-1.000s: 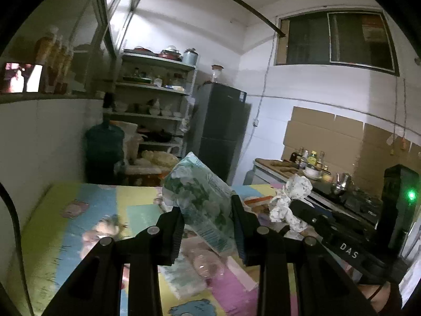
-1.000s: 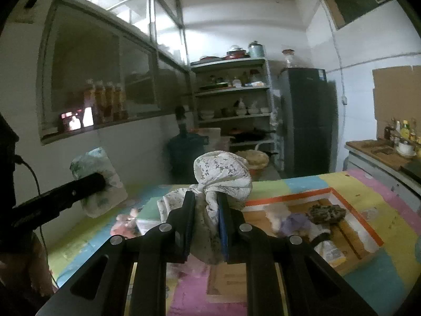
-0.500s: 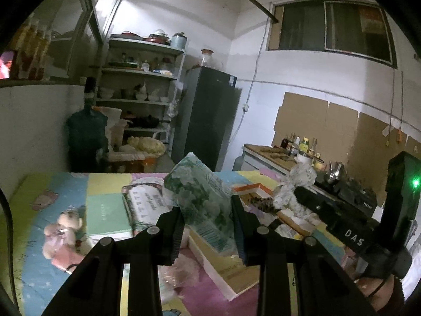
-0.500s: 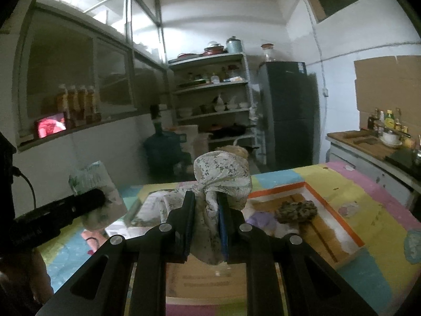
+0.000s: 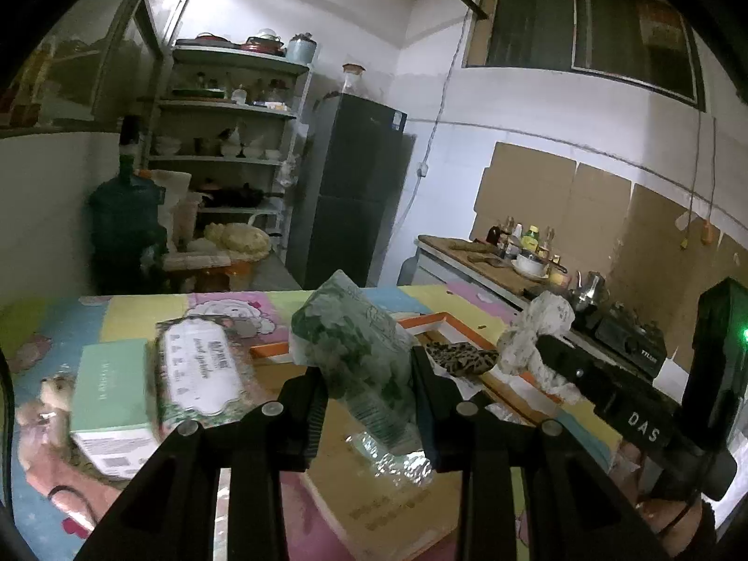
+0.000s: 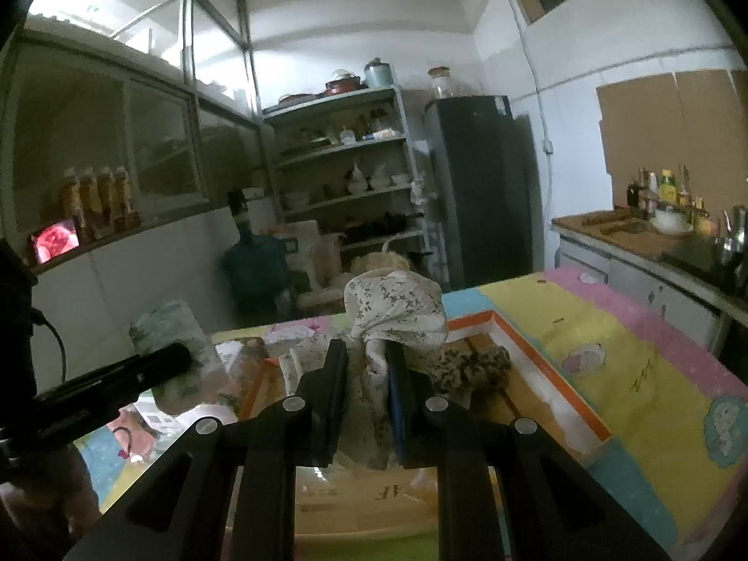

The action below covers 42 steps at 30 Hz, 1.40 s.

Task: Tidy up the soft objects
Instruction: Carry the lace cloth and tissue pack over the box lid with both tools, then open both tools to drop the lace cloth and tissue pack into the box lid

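I am carrying two soft things above the desk [image 6: 654, 374] toward the orange-rimmed tray [image 6: 551, 364] lying near its far right corner, where a dark speckled bundle [image 6: 467, 364] is already resting. To do this well, I am judging that each load should be brought over bare tray floor beside that bundle, lowered until it is nearly resting, and only then released, so nothing is flopping over the rim.

My left tongs [image 5: 369, 374] are clamping narrowly on a green-and-white plastic pack [image 5: 355, 350], squeezing its lower half while the top is sticking up above the jaws. My right tongs [image 6: 367, 369] are pinching almost shut on a white floral cloth [image 6: 397, 313], whose bunched knot is bulging above the jaws and whose tail is hanging below. Both loads are hanging in the air, touching nothing else.
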### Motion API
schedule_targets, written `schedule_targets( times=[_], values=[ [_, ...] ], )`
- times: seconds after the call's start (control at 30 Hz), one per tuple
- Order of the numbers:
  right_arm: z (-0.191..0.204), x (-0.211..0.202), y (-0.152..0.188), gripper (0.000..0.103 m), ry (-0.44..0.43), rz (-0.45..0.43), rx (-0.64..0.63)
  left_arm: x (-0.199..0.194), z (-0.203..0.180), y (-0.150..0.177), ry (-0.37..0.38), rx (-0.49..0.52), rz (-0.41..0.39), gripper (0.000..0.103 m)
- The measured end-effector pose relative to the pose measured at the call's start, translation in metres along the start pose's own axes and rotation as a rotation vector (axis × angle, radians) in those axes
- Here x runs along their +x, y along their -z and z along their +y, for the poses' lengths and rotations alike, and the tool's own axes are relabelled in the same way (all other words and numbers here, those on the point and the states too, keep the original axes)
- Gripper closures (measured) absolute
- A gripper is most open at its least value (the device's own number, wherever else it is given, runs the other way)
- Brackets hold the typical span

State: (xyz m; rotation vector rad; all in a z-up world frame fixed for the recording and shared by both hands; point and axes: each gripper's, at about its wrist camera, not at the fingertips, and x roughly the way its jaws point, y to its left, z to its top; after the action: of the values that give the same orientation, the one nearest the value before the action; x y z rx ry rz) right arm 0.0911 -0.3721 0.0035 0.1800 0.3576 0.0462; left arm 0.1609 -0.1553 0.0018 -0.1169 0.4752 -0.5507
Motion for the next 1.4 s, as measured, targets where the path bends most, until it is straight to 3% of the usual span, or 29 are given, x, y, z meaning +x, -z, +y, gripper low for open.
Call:
schedule_targets(
  times=[0.5, 1.13, 1.4],
  values=[
    [-0.021, 0.032, 0.012, 0.086, -0.011, 0.065, 0.022, 0.065, -0.008, -0.001, -0.01, -0.017, 0.094, 0.069],
    [-0.028, 0.061, 0.02, 0.086, -0.038, 0.125, 0.016, 0.103, -0.022, 0.0, -0.033, 0.023, 0.177, 0.069],
    [-0.03, 0.072, 0.027, 0.086, -0.059, 0.175, 0.011, 0.118, -0.017, 0.004, -0.002, -0.005, 0.263, 0.069]
  ],
)
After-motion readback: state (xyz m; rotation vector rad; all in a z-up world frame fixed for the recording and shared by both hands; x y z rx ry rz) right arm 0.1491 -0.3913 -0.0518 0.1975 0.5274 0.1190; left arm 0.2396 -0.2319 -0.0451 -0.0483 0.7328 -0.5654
